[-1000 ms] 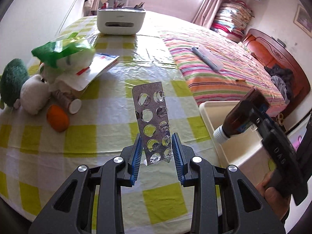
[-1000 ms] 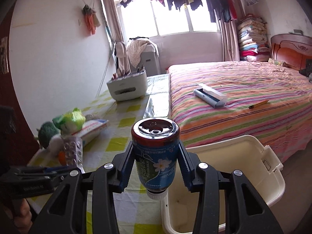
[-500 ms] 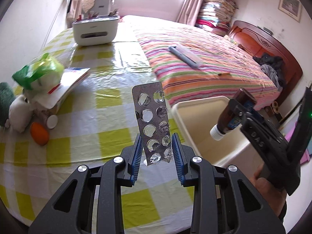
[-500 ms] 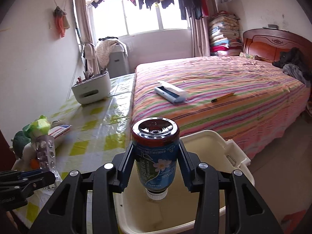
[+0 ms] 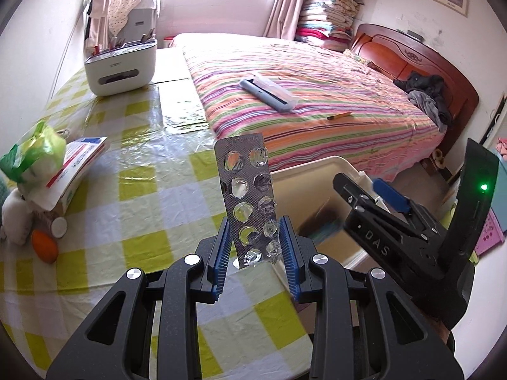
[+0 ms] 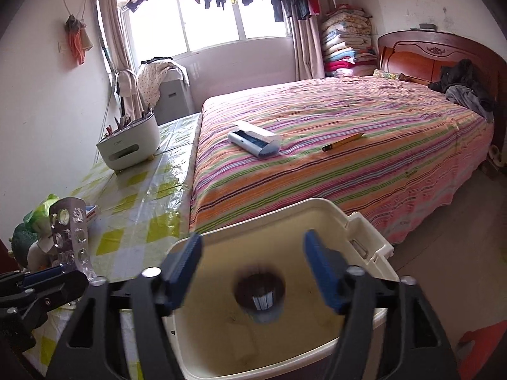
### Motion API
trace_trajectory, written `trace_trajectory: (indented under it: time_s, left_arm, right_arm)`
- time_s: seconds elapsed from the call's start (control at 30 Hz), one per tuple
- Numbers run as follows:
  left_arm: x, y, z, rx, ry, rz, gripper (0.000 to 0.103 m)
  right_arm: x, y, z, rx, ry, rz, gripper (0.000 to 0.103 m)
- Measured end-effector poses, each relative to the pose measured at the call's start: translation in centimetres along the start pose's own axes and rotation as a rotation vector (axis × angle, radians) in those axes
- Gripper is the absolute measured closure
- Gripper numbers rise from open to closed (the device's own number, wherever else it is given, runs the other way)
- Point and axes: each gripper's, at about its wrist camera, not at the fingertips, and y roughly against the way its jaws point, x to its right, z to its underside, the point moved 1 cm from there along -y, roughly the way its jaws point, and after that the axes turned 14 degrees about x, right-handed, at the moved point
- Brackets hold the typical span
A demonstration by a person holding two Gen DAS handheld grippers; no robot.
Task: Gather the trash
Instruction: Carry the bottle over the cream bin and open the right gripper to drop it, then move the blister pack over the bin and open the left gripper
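My left gripper (image 5: 253, 243) is shut on an empty silver blister pack (image 5: 248, 199) and holds it upright above the checked table, left of the cream bin (image 5: 317, 164). The pack also shows in the right wrist view (image 6: 71, 234). My right gripper (image 6: 253, 272) is open above the cream bin (image 6: 358, 231). A brown bottle (image 6: 259, 294) is blurred in the air below its fingers, inside the bin's opening. In the left wrist view the bottle (image 5: 320, 221) is a dark blur in the bin.
On the table's left lie a green bag (image 5: 31, 155), a white carton (image 5: 79, 164), an orange (image 5: 44, 247) and a white organiser (image 5: 122, 63) at the back. A striped bed (image 6: 332, 145) with a grey case and a pencil stands behind the bin.
My right gripper has opened and let go of the brown bottle, which drops into the bin. My left gripper has moved right toward the bin with the blister pack.
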Motion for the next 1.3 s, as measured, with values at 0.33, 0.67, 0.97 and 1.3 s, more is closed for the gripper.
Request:
trace_trajectory:
  time_s: [0.33, 0.67, 0.97, 1.3]
  left_arm:
    - [2.0, -2.2, -0.5, -0.019, -0.038, 0.039, 0.073]
    - [4.7, -5.7, -0.5, -0.110, -0.067, 0.138, 0.073]
    - [6.2, -7.2, 0.4, -0.149, -0.109, 0.152, 0.047]
    - [3.6, -4.7, -0.3, -0.082, -0.112, 0.088, 0.018]
  right_arm:
    - [3.6, 2.3, -1.2, 0.125, -0.152, 0.094, 0.024]
    - [6.3, 5.2, -2.1, 0.236, -0.228, 0.188, 0.024]
    - [7.4, 6.8, -2.3, 0.265, -0.266, 0.205, 0.024]
    - [5.2, 6.8, -2.6, 0.266, -0.222, 0.186, 0.019]
